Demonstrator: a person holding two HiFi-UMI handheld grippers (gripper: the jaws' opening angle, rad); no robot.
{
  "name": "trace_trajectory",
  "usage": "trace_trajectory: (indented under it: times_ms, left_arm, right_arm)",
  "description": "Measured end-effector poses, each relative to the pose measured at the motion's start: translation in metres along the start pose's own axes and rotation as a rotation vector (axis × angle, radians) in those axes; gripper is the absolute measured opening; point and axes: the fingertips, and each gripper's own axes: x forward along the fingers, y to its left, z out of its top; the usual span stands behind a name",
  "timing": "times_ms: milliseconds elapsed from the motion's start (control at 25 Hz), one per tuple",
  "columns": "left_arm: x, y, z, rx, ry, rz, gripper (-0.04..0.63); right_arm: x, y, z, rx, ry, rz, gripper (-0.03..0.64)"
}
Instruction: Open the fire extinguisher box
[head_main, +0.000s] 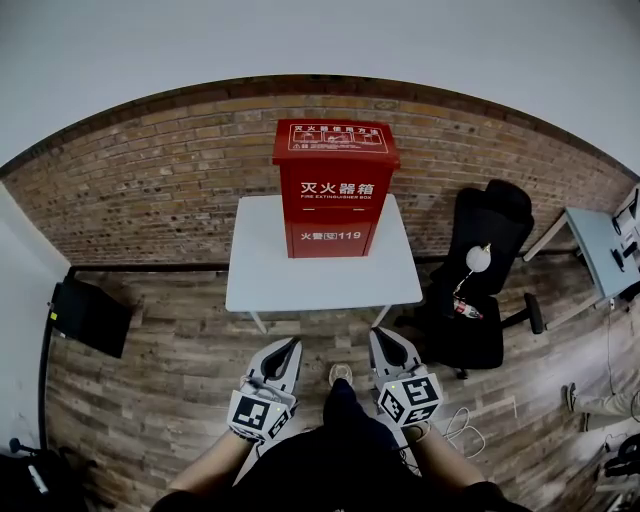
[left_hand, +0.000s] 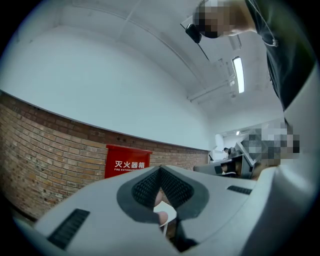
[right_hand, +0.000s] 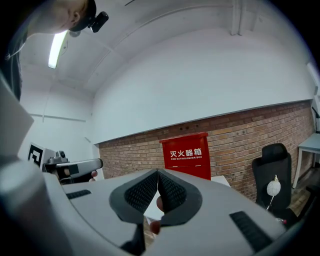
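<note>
A tall red metal fire extinguisher box (head_main: 334, 190) with white Chinese lettering stands upright at the back of a white rectangular surface (head_main: 262, 270), against a brick wall (head_main: 150, 185). Its lid is down, so its inside cannot be seen. The left gripper (head_main: 291, 346) and right gripper (head_main: 377, 335) hover side by side over the wooden floor (head_main: 170, 390), well short of the surface, both with jaws pressed together and holding nothing.

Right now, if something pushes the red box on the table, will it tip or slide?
Probably stiff: the red box looks like painted sheet metal. It stands tall and upright on the white table, so a high push might tip it. The table looks smooth, so a low push may slide it instead.
</note>
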Motion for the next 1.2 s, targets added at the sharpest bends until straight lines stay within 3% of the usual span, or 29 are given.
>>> trace_trajectory:
  times_ms: [560, 960, 1200]
  left_arm:
    - [0.138, 0.066, 0.01, -0.009, 0.003, 0.053, 0.049]
    - [0.226, 0.103, 0.012, -0.014, 0.071, 0.123, 0.049]
    - [0.273, 0.124, 0.019, -0.027, 0.035, 0.167, 0.049]
  right_arm:
    - [0.118, -0.102, 0.044, -0.004, -0.001, 0.027, 0.02]
    - [0.19, -0.171, 0.07, 0.002, 0.017, 0.077, 0.02]
    - [0.229, -0.209, 0.081, 0.01, 0.025, 0.112, 0.02]
